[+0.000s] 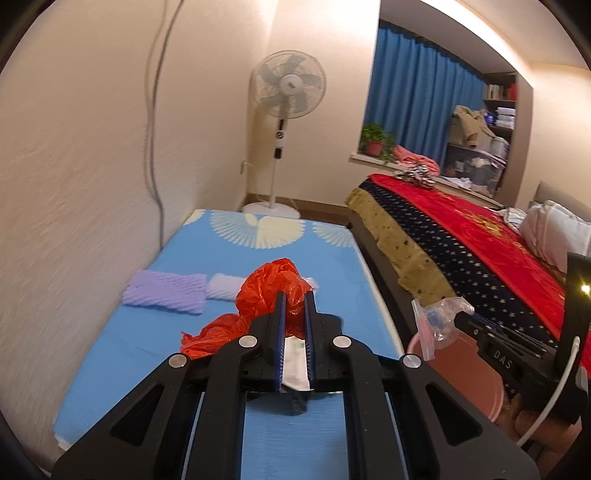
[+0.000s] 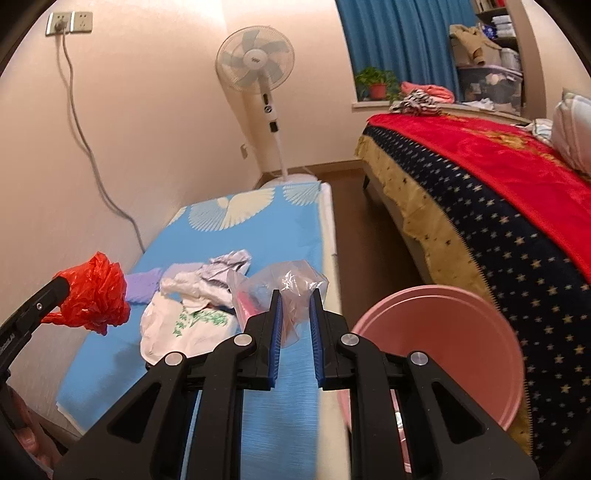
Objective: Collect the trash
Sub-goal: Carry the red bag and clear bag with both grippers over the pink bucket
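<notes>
The left gripper (image 1: 294,295) holds a crumpled red plastic bag (image 1: 271,286) clamped between its blue-padded fingers (image 1: 280,325), lifted above a low table covered by a blue cloth with white fan shapes (image 1: 122,354). From the right wrist view the same red bag (image 2: 94,291) hangs off the tip of the left gripper at the left edge, clear of the cloth (image 2: 110,365). The right gripper (image 2: 295,295) has its jaws pressed onto a clear plastic bag (image 2: 291,284) with something reddish inside it; in the left wrist view that clear bag (image 1: 439,317) sticks out from the right gripper's tip above a pink plastic basin (image 1: 461,373). The letters "DAS" are printed in white on the right gripper's body (image 1: 502,360). The basin (image 2: 443,350) sits on the floor between the low table and a bed with a red and star-patterned navy cover (image 2: 517,206). More trash lies on the blue cloth: a white plastic bag with a green leafy print (image 2: 184,325), crumpled white and grey paper (image 2: 221,269), and a lilac foam net sleeve (image 1: 164,291) with a white one (image 1: 223,286) just beside it. A white standing fan (image 1: 288,85) stands in the far corner; its hub label is too small to read. A grey cable (image 2: 81,125) runs down the wall from a socket (image 2: 68,23).
</notes>
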Available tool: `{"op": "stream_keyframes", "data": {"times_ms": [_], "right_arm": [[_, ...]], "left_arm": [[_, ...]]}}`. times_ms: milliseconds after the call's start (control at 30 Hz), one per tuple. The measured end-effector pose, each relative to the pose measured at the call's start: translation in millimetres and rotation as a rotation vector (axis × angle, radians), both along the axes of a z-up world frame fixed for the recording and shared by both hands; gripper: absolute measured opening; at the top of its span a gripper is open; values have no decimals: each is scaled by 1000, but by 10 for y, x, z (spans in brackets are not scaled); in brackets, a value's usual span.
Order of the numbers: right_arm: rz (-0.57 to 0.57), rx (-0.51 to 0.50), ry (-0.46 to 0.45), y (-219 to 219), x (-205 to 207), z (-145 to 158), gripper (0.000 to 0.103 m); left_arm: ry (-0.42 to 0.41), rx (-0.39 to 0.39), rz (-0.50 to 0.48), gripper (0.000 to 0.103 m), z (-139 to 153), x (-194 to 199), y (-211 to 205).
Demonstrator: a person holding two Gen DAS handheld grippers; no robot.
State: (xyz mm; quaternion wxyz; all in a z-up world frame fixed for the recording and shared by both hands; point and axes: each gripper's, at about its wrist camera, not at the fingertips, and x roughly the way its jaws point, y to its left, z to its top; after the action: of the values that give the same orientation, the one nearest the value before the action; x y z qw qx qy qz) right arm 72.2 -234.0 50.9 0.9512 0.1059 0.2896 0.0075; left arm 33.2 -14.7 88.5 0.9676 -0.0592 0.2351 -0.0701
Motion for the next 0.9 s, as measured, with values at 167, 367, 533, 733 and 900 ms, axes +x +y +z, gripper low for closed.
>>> {"op": "stream_keyframes", "data": {"times_ms": [167, 367, 533, 733, 900], "right_arm": [[-44, 9, -10, -241, -86, 134, 15], [-116, 5, -20, -605, -186, 320, 15], [-165, 0, -33, -883, -260, 468, 15], [-224, -22, -39, -1165, -329, 543, 15], [-261, -18, -26, -1326, -332, 475, 15]], "left_arm": [[-13, -15, -55, 9, 79, -37, -190], [-20, -27, -121, 9, 125, -14, -459], [-18, -35, -176, 9, 142, 24, -685], [-24, -50, -237, 9, 169, 73, -947], [-17, -49, -290, 9, 116, 141, -1170]]}}
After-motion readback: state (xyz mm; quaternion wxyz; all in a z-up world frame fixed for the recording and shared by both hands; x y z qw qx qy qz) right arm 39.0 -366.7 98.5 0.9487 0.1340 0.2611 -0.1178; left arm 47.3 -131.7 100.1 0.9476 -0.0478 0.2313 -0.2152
